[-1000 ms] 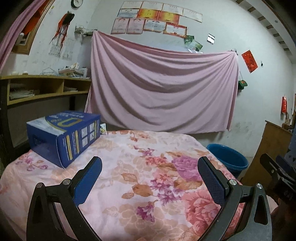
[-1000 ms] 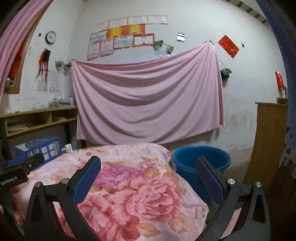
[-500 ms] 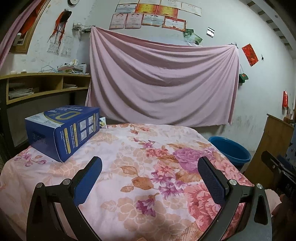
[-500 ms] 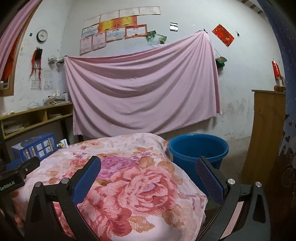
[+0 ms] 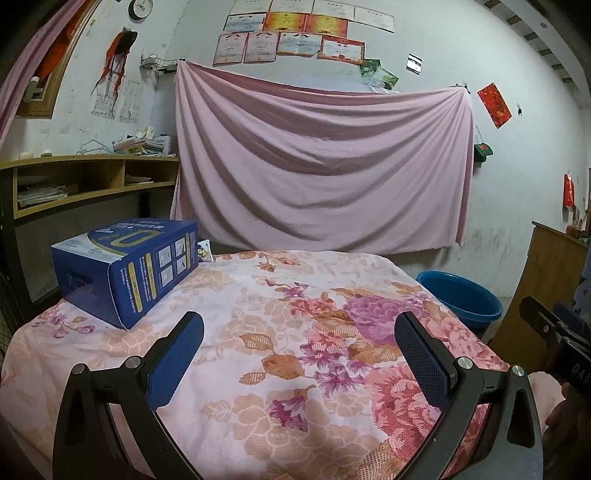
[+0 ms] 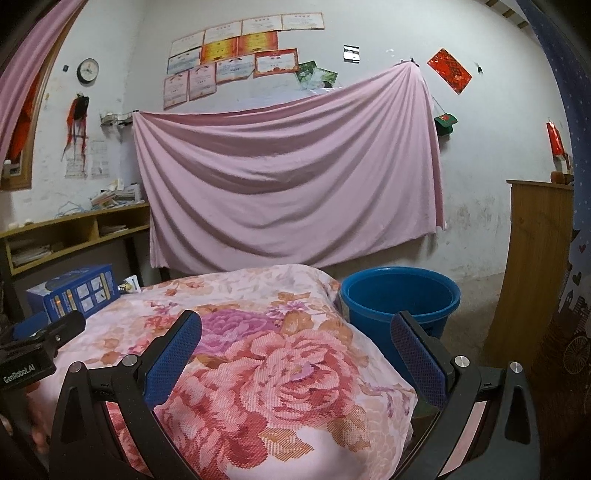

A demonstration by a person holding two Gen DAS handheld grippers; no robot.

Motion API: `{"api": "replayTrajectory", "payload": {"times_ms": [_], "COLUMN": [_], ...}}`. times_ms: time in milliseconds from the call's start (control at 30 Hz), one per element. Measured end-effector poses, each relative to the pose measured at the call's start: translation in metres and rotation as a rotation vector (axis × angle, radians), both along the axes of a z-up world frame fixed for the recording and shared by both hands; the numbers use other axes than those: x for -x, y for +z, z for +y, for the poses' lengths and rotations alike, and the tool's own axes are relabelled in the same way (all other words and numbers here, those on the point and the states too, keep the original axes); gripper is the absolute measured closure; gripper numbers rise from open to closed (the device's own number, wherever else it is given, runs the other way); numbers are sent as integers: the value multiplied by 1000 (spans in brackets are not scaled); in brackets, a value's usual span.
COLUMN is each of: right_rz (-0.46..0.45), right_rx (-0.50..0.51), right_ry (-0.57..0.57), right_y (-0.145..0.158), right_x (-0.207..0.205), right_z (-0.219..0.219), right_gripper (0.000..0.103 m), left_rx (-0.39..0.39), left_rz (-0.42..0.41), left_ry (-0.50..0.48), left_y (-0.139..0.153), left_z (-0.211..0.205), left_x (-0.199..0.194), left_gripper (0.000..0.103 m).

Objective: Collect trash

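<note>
On the far wall a large pink sheet (image 5: 321,173) hangs in folds, and above it there are rows of certificates (image 5: 295,35) and a round clock (image 6: 88,70). In front of the sheet stands a table covered with a floral blanket (image 5: 295,350), which fills the lower half of both views. To the left there is a wooden shelf unit (image 5: 88,181) with papers in its compartments, and to the right a wooden cabinet (image 6: 535,266).

A blue bucket (image 6: 400,299) stands on the floor just beside the right edge of the blanket, between the table and the cabinet. Its inside cannot be seen well.

A blue carton (image 5: 125,273) lies on its side on the left far part of the blanket. A small packet (image 5: 204,251) with a printed picture stands just behind it, near the carton's far end; what it is cannot be told.

The left gripper (image 5: 299,354) is above the near part of the blanket with its 2 blue-padded fingers wide apart and nothing between them. The right gripper (image 6: 295,350) is over the right corner of the blanket, also with its fingers wide apart and empty, and the bucket shows behind its right finger. Each gripper is visible at the edge of the other's view.
</note>
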State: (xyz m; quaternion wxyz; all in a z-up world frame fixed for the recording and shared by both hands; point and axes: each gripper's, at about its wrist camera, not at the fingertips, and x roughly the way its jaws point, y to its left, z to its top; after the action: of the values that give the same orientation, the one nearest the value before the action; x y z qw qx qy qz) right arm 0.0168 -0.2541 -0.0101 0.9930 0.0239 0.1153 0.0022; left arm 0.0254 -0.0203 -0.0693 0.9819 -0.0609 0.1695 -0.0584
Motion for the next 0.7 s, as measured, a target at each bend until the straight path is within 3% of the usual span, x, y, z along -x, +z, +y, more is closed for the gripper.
{"api": "replayTrajectory", "payload": {"times_ms": [700], "right_rz": [1], "right_rx": [0], "right_ry": [5], "right_y": [0], "right_x": [0], "right_z": [2], "right_gripper": [0], "left_rx": [-14], "left_rz": [-12], "left_ry": [-6], "left_y": [0], "left_z": [1], "left_x": [1], "left_gripper": [2]}}
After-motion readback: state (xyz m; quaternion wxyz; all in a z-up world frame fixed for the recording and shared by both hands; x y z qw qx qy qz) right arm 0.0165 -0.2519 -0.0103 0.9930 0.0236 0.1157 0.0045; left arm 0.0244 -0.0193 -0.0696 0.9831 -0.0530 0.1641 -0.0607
